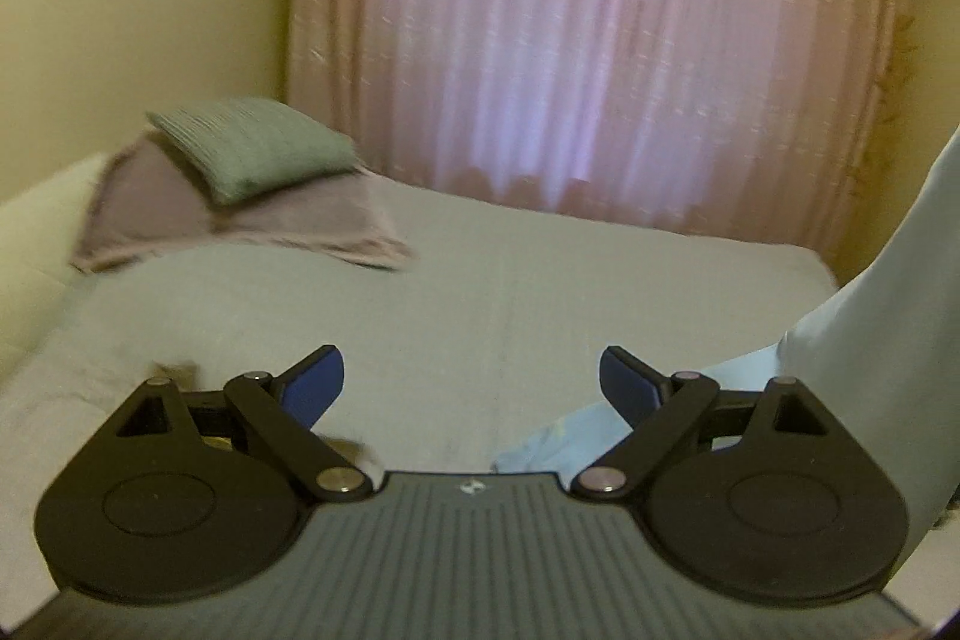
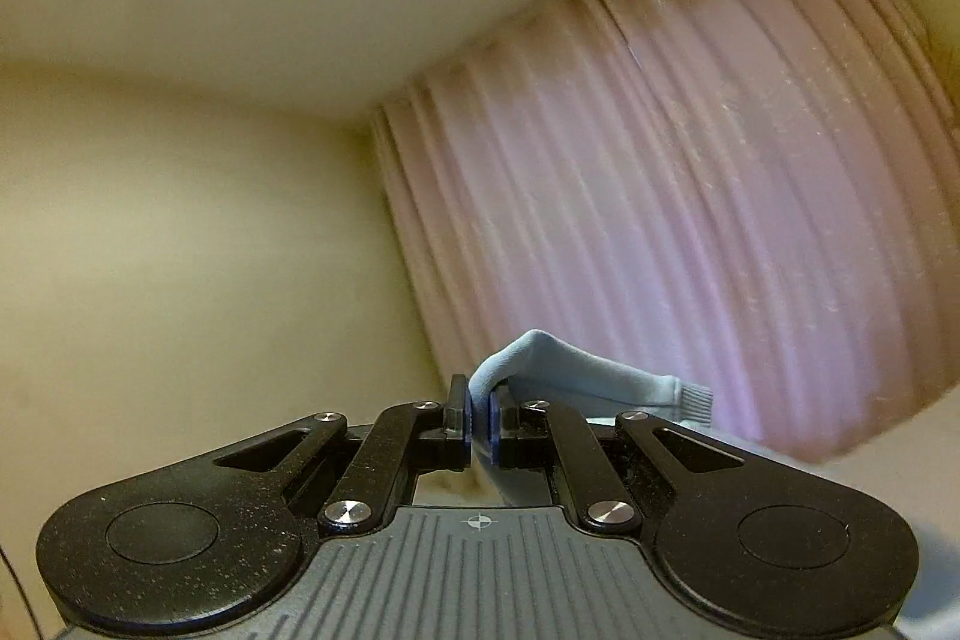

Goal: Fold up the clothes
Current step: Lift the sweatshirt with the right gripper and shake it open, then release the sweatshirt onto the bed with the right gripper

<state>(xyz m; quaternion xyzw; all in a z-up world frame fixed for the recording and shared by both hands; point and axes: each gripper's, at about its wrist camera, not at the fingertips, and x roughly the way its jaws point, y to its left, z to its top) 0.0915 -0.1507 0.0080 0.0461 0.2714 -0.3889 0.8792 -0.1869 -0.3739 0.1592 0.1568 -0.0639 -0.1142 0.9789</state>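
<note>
Right wrist view: right gripper [image 2: 478,421] raised toward the curtain [image 2: 690,220], pads pinching a bunched fold of the light blue garment [image 2: 576,370]. Left gripper [image 1: 471,388] spread, empty, above the bed [image 1: 480,280]; garment hangs at its right. Risk: thin pinch slipping, cloth dropping crumpled.

I see a pink curtain [image 1: 600,40] at twelve o'clock. At ten o'clock, a green pillow [image 1: 252,148] lies atop a mauve cloth [image 1: 240,226] on the bed [image 1: 480,292].

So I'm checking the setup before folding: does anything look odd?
Only one thing: the light blue garment hangs bunched from the right gripper alone, while the left gripper is open and holds nothing.
</note>
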